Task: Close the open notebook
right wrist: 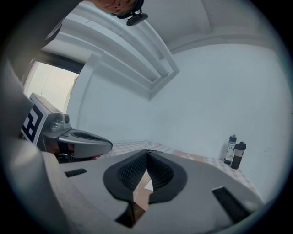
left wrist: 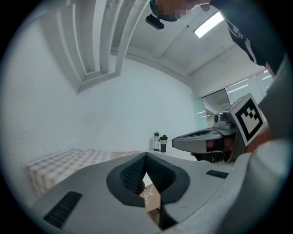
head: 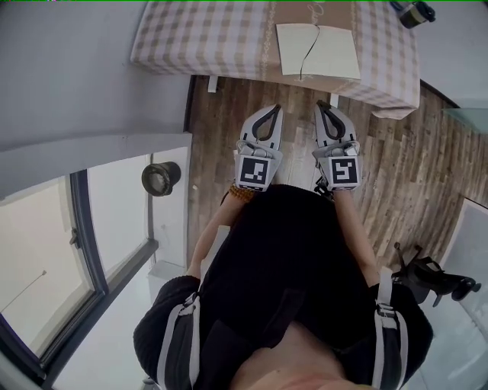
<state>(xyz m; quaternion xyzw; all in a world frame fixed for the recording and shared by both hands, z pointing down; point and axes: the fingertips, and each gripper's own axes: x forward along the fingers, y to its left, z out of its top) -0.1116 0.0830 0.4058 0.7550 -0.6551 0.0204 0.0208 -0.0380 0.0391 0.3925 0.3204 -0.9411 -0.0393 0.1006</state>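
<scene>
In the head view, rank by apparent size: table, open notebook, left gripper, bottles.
1. Table.
2. Open notebook and left gripper: roughly alike, the gripper nearer the camera.
3. Smallest, the bottles, cut by the frame.

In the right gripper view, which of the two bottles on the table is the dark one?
The right-hand bottle: its body is dark and it has a black cap. The left-hand bottle beside it has a pale, labelled body.
</scene>
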